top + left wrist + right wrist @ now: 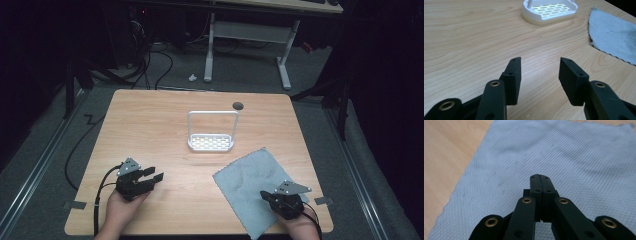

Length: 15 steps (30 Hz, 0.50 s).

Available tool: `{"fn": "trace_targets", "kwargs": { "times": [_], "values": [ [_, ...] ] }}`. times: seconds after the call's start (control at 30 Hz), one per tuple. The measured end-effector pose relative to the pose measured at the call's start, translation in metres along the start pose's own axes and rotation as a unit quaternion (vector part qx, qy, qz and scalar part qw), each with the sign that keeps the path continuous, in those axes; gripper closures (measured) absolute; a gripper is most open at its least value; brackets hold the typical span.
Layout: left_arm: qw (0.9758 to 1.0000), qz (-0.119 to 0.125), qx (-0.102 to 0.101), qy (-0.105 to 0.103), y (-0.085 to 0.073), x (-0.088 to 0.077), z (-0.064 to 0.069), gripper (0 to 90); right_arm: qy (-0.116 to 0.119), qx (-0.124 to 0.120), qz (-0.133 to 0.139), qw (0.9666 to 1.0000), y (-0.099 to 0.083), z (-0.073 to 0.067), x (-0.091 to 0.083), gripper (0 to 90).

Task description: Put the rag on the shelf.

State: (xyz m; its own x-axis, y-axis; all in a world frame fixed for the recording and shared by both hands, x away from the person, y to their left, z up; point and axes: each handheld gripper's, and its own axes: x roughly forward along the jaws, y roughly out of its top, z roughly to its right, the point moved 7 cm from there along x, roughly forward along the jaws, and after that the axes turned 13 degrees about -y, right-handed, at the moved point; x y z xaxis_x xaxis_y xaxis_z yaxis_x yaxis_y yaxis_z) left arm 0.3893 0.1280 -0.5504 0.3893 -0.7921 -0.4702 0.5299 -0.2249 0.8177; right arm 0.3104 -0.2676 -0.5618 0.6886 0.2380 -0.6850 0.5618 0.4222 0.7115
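Grey cloth [252, 187] lying flat at the worktop's [150, 130] near right corner, its near edge overhanging; right gripper [540, 177] over the cloth's near part, jaws pressed together, pinching nothing; left gripper [540, 60] near the near left edge, jaws spread above bare wood; white rack [211, 143] mid-worktop, beyond the cloth.

Desk [150, 125] layout, high view, clock face centred on the desk. Rack [211, 142] stands just past centre toward 12. Cloth [250, 185] lies flat at 5, near the rack, apart from it. Left claw [156, 176] at 7 over bare desk, well left of the cloth. Right claw [265, 196] at 5, over the cloth's near part.
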Motion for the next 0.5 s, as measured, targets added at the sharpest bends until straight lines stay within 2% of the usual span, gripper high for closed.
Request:
{"fn": "trace_targets", "kwargs": {
  "times": [0.2, 0.4, 0.5],
  "values": [
    [0.9999, -0.001, 0.009, -0.008, 0.003, 0.004, 0.006, 52.7, 0.014, -0.012, -0.023, 0.9996, -0.009, -0.009, 0.004, 90.0],
    [1.0, 0.002, 0.007, -0.005, 0.003, 0.002, 0.004, 52.7, 0.03, -0.019, -0.021, 0.9991, -0.004, -0.02, 0.007, 90.0],
    [1.0, -0.002, 0.009, -0.003, 0.001, 0.001, 0.005, 52.5, 0.042, -0.035, -0.016, 0.9984, 0.003, -0.032, 0.011, 90.0]
  ]
}}
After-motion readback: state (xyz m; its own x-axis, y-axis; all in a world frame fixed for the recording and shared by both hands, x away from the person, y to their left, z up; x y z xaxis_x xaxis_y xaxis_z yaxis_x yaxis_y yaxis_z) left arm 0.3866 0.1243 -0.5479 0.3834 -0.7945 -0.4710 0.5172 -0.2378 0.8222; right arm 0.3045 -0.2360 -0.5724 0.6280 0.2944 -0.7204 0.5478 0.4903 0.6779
